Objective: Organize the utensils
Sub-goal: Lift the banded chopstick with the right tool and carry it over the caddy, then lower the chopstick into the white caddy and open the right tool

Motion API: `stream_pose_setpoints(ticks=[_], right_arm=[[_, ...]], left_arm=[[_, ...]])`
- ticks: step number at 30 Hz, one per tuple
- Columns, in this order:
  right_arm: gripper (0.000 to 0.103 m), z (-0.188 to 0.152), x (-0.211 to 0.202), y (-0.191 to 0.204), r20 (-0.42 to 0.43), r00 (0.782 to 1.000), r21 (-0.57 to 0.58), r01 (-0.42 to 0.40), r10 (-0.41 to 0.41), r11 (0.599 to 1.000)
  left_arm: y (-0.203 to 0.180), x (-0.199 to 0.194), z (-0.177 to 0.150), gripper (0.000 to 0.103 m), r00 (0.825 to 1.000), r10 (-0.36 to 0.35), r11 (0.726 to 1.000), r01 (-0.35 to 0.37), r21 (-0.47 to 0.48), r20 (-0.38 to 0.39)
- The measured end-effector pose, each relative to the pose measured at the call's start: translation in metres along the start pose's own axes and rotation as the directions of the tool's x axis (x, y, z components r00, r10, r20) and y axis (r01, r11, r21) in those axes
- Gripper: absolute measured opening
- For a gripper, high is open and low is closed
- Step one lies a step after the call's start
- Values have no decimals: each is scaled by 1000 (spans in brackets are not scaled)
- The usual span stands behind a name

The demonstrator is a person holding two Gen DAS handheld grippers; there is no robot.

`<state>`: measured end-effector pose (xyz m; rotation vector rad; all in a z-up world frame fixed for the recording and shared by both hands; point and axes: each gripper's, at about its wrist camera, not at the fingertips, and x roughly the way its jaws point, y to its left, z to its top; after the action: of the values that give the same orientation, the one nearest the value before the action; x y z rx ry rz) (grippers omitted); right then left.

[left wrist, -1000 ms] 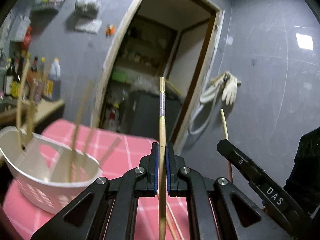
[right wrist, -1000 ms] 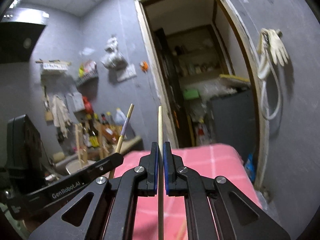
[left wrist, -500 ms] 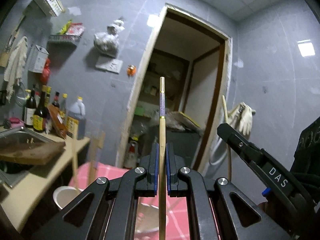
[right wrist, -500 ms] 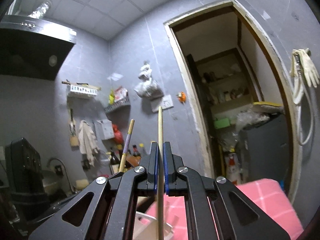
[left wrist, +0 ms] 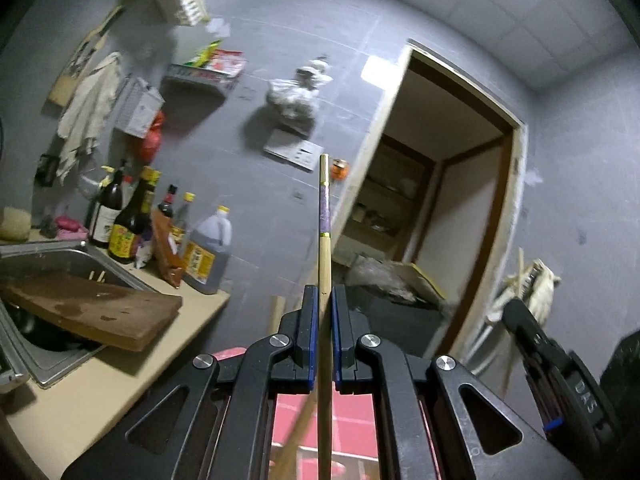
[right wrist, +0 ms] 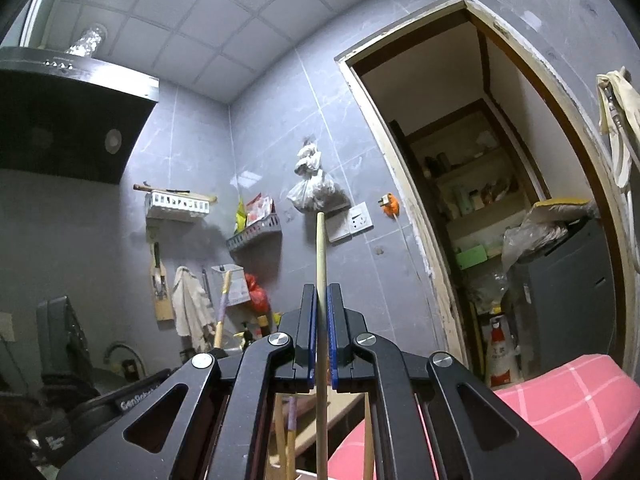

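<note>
In the left wrist view my left gripper is shut on a wooden chopstick with a purple band near its top; the stick stands upright between the blue pads. My right gripper is shut on a plain wooden chopstick, also upright. The right gripper's black body shows at the right edge of the left wrist view, and the left gripper's body with its purple-banded stick shows low left in the right wrist view. More chopsticks poke up below the right gripper. The white basket is hidden.
A counter with a steel sink, a wooden board and several sauce bottles lies at the left. A pink checked tablecloth is below. A doorway, range hood and wall racks lie ahead.
Both grippers have risen and swung left, each keeping its chopstick. The white basket and most of the pink cloth have dropped out of view; the counter, sink and ceiling have come in.
</note>
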<state>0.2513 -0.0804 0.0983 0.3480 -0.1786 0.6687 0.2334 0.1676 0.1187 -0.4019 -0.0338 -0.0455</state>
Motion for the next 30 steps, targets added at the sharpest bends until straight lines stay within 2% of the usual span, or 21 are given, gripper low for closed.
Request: stream_pose_setpoints(ticks=[10,16,30], right_arm=[[3,-25,6,-6,5,999,-38,47,-46,998],[3,-37,8,-9,-5,997,-59,81,-82,995],[3,-49,11,-5,-38,995,-108,83,-87,991]], left_arm=[[18,13,-18,4,996,62,998,-60,-27,69],[11,5,-32,4,991,79,997,-80,10,105],[1,6,-58,4,991,101,993,-106,58,89]])
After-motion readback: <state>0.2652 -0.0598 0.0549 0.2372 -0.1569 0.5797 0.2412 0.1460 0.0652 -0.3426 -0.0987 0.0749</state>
